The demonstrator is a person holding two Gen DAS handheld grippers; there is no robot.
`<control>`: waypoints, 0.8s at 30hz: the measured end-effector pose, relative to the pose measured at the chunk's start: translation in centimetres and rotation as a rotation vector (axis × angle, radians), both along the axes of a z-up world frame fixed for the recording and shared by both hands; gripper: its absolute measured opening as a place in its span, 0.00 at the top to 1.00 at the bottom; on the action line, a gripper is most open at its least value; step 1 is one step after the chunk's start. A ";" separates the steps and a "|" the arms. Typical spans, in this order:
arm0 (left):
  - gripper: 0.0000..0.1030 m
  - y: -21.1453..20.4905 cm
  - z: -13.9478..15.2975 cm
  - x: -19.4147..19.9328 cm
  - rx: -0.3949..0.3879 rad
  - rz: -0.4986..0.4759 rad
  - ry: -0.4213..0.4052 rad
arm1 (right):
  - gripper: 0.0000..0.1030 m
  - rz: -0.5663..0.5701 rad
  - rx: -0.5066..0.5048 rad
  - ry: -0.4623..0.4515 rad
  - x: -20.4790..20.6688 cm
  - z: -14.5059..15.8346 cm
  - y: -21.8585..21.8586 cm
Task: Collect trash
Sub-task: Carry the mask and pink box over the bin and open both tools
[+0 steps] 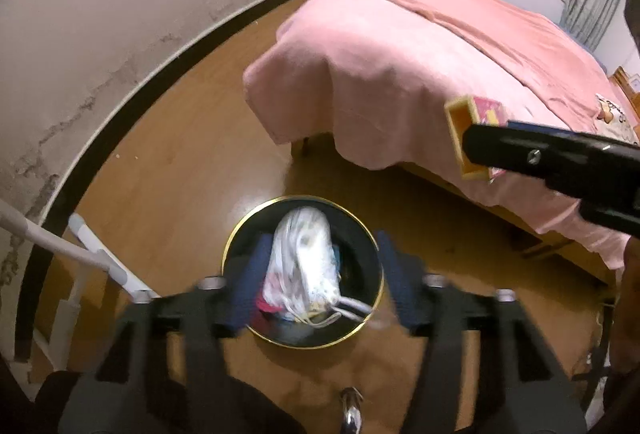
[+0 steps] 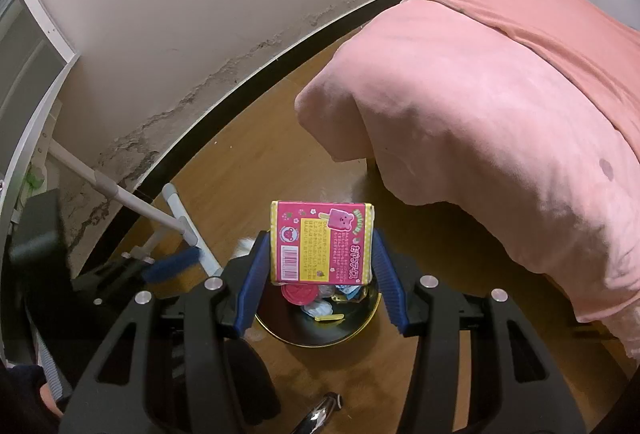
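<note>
Right claw (image 2: pixel 320 254) closed on a pink carton (image 2: pixel 322 240), blue pads pressing its two narrow sides, printed face and barcode turned toward the camera. Held aloft directly above the bin (image 2: pixel 370 308), a round black one with a gold rim standing on the wooden floor (image 2: pixel 248 170) near the corner of the bed (image 2: pixel 500 106). Seen from the left wrist, the same carton (image 1: pixel 466 136) shows an open end, apparently empty inside. Probably very light, thin card, stiff along the edges but easily crushed across the broad faces; a grip on the narrow sides near the middle looks the sound choice, with only modest squeeze. Little risk of slipping on ribbed pads, more risk of buckling. Left claw (image 1: pixel 316 278) spread wide and holding nothing, hovering over the bin (image 1: pixel 236 246), blurred. Beneath it a white plastic bag (image 1: pixel 302 262), soft and crinkly, lying in the bin, its handles trailing toward the rim; not gripped, by the look of the gap on each side of it. Other scraps in the bin under the carton: a red lid (image 2: pixel 298 294) and some wrappers. White mop handle (image 2: pixel 120 194) leaning against the wall at left.
</note>
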State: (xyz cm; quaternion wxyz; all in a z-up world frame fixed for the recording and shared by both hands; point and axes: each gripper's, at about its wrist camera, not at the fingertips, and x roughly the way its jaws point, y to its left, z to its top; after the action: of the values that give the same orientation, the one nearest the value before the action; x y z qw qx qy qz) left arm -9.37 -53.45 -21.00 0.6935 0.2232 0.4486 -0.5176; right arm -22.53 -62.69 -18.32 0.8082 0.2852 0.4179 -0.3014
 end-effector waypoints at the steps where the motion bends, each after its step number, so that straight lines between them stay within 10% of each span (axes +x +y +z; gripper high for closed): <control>1: 0.42 0.1 0.2 0.0 -0.002 -0.002 -0.004 | 0.51 0.003 0.002 0.001 0.0 -0.1 0.0; 24: 0.37 6.6 8.8 2.3 -0.121 0.081 -0.065 | 0.50 0.093 0.186 0.152 4.2 -8.6 1.0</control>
State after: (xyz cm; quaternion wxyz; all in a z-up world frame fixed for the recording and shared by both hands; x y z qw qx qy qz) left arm -7.08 -46.84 -12.20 0.7403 0.1795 0.4024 -0.5077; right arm -18.35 -61.66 -26.96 0.7572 0.3157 0.5170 -0.2443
